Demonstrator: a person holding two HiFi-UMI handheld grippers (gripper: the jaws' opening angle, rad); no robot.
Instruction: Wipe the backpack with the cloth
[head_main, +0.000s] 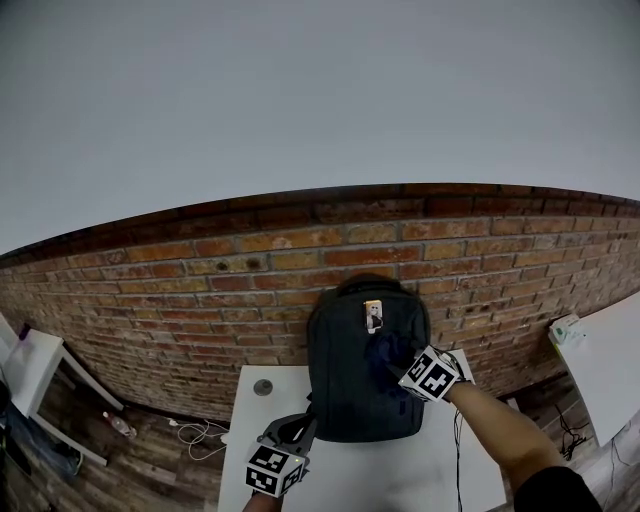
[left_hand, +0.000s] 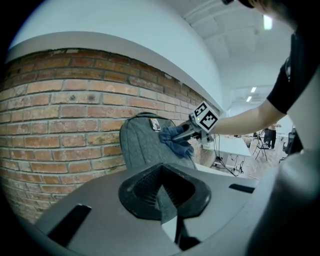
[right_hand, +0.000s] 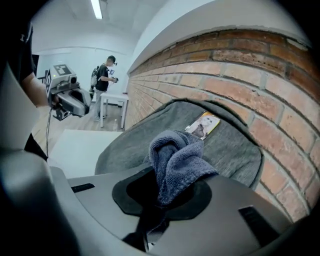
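The backpack (head_main: 355, 390) is standing upright on the table (head_main: 340, 480), with its back resting against the brick wall (head_main: 200, 280). That is giving it something to push against, so it is likely not tipping while it is being rubbed. Its long axis is running bottom to top. The rounded top with the handle is pointing up, the base is sitting on the table, and the broad front is facing the person. A small tag (head_main: 373, 315) is hanging high on that front.

The right gripper (left_hand: 184, 132) is clamping the cloth (right_hand: 175, 157). Its jaws are biting one end, and the bunched rest is sticking out past the tips as a soft pad. Held this way, the fabric rather than the hard jaws is meeting the bag. The pad is pressing on the upper right of the front, just below and beside the tag, so the wipe seems to be working across the upper area. The lower front is probably left to do.

The left gripper (head_main: 297, 430) is waiting low at the bag's lower left corner. Its jaws are closed together with nothing between them. It is well clear of the wiping path and seems to be standing by to steady the base. Whether it is actually touching the bag is hard to tell from the head view.
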